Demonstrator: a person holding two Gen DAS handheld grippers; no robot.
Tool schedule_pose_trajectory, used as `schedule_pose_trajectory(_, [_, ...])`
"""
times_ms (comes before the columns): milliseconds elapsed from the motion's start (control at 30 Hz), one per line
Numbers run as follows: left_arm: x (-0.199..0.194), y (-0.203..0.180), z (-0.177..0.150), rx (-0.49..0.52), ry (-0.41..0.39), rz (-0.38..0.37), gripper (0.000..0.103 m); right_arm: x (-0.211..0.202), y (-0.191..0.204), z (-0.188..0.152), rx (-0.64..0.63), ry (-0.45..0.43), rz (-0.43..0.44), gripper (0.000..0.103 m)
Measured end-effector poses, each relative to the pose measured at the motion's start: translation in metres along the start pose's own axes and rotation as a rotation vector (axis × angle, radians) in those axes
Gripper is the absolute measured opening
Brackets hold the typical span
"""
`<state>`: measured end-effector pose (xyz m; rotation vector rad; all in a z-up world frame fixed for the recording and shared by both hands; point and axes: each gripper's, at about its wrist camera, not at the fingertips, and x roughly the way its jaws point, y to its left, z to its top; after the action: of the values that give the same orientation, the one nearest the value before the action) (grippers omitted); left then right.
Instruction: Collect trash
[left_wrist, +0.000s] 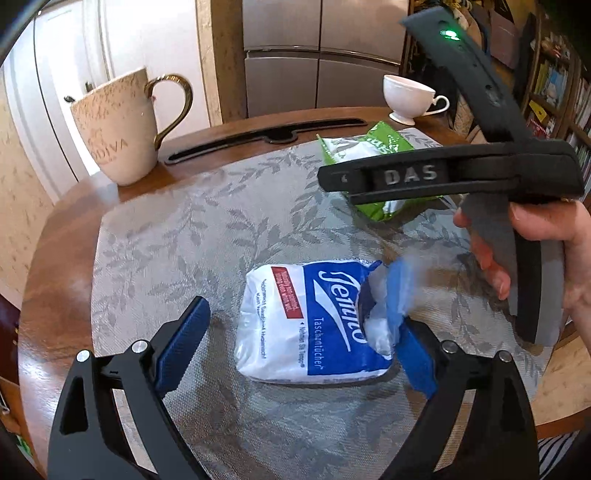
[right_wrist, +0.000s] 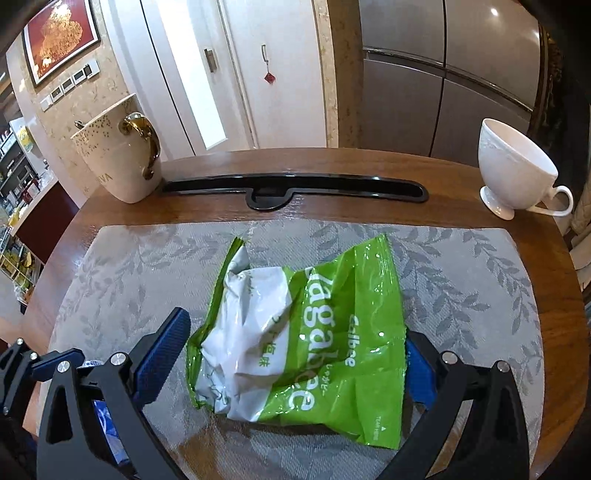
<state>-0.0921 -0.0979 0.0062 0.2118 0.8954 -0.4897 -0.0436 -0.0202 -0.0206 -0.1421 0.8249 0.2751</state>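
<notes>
Closest to the lens in the left wrist view is the left gripper (left_wrist: 299, 343): black frame, blue ribbed pads, jaws spread wide around a blue and white tissue pack (left_wrist: 314, 321). Its right pad looks to be touching the crinkled torn end of the pack, the left pad is clear of it, so nothing's clamped yet. The pack is soft plastic film, puffy, lying flat on the near part of the placemat (left_wrist: 177, 229).

Right wrist view is the same deal: the right gripper (right_wrist: 295, 362) is wide open with a crumpled green snack bag (right_wrist: 317, 332) sitting between the pads. The bag is glossy green film with a white patch, wrinkled, its right edge reaching the right pad, which it mostly hides. Not gripped as far as I can see. In the left view the right gripper's body sits over that bag, with the person's hand (left_wrist: 535, 258) on its handle.

The surface is a rounded wooden table (right_wrist: 332, 162), dark polished brown, with the grey woven placemat on top, leaf pattern in it. A long black plastic slot piece (right_wrist: 295, 186) runs along the far edge. Far left stands a cream mug (right_wrist: 118, 158) with a gold handle, far right a white footed teacup (right_wrist: 513, 166). Behind the table: white door (right_wrist: 273, 66), steel fridge (right_wrist: 443, 74), framed picture (right_wrist: 61, 37) top left.
</notes>
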Motion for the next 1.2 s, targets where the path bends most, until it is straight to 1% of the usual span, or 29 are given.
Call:
schedule_pose_trajectory(100, [0.002,0.003,0.0,-0.011,0.008,-0.017,0.094,-0.003,-0.001,-0.003,-0.025,-0.003,0.005,0.093])
schedule_pose_trajectory(233, [0.004,-0.003,0.001,0.031,0.026,0.003,0.094,-0.009,-0.001,-0.006,-0.038,-0.003,0.045,0.08])
schedule_pose_trajectory(300, [0.003,-0.005,0.001,0.037,0.023,0.002,0.09,-0.011,-0.002,-0.009,-0.034,0.0,0.056,0.079])
schedule_pose_trajectory(333, [0.002,-0.005,0.001,0.04,0.018,0.0,0.084,-0.012,-0.004,-0.01,-0.029,-0.002,0.06,0.079])
schedule_pose_trajectory(433, [0.0,-0.006,0.001,0.041,0.011,-0.008,0.082,-0.014,-0.004,-0.012,-0.031,-0.008,0.059,0.079])
schedule_pose_trajectory(467, [-0.001,-0.006,0.001,0.041,0.007,-0.005,0.077,-0.015,-0.004,-0.014,-0.035,-0.01,0.057,0.079])
schedule_pose_trajectory(500, [-0.001,-0.007,0.001,0.045,0.005,-0.002,0.075,-0.015,-0.003,-0.015,-0.037,-0.012,0.056,0.079])
schedule_pose_trajectory(633, [-0.002,-0.008,0.001,0.051,0.005,-0.003,0.07,-0.019,-0.005,-0.017,-0.028,-0.017,0.065,0.077])
schedule_pose_trajectory(667, [-0.003,-0.007,0.001,0.048,0.003,-0.004,0.067,-0.021,-0.007,-0.018,-0.017,-0.02,0.074,0.077])
schedule_pose_trajectory(767, [-0.005,-0.005,0.001,0.034,-0.004,-0.015,0.06,-0.026,-0.016,-0.024,0.027,-0.027,0.128,0.076])
schedule_pose_trajectory(833, [-0.007,-0.004,0.0,0.025,-0.008,-0.023,0.06,-0.03,-0.019,-0.028,0.036,-0.032,0.142,0.076])
schedule_pose_trajectory(1033, [-0.011,-0.001,-0.004,-0.014,-0.016,-0.056,0.055,-0.05,-0.025,-0.039,0.021,-0.058,0.165,0.076])
schedule_pose_trajectory(1200, [-0.018,0.0,-0.008,-0.045,-0.024,-0.086,0.054,-0.063,-0.03,-0.047,0.041,-0.067,0.195,0.076])
